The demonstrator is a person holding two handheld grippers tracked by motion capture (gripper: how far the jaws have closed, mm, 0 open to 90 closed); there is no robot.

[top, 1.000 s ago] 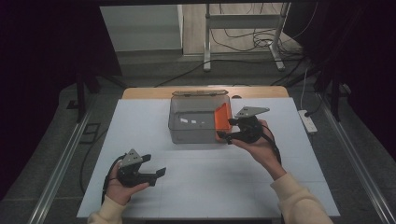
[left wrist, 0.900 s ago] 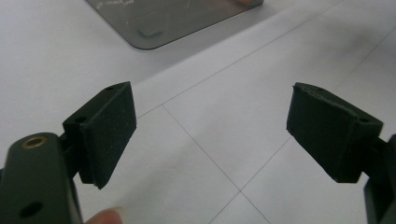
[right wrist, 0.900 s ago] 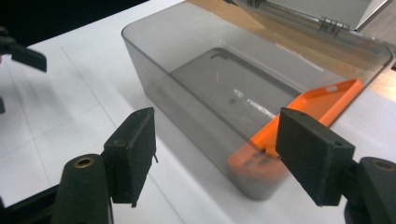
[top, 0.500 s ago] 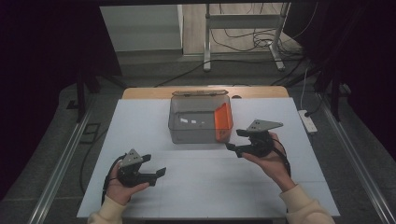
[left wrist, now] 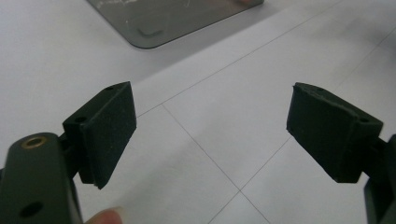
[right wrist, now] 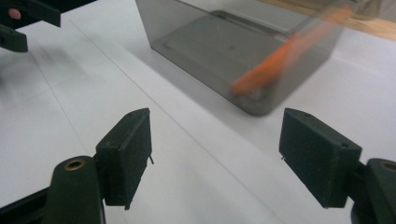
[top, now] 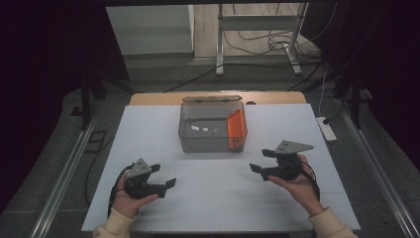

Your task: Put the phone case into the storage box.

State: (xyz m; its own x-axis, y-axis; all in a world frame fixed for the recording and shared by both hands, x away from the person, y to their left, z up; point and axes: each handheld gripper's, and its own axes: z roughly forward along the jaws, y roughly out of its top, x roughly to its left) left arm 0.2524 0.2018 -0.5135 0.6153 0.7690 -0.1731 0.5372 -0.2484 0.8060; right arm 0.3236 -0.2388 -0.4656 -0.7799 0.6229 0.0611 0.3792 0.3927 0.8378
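Note:
A smoky clear plastic box stands at the back middle of the white table top, with a flat orange piece leaning inside against its right wall. My right gripper is held low over the table, to the right of and nearer than the box; its jaws have just been opening and stand open with nothing between them. In the right gripper view the box and the orange piece lie ahead. My left gripper rests open at the front left, empty.
A wooden strip edges the table's far side. A white power strip lies beside the table's right edge. A metal stand and cables sit on the floor beyond.
My right gripper has drawn back from the box's right side, moving right, nearer and lower. The orange piece stays leaning in the box. The left hand has kept still.

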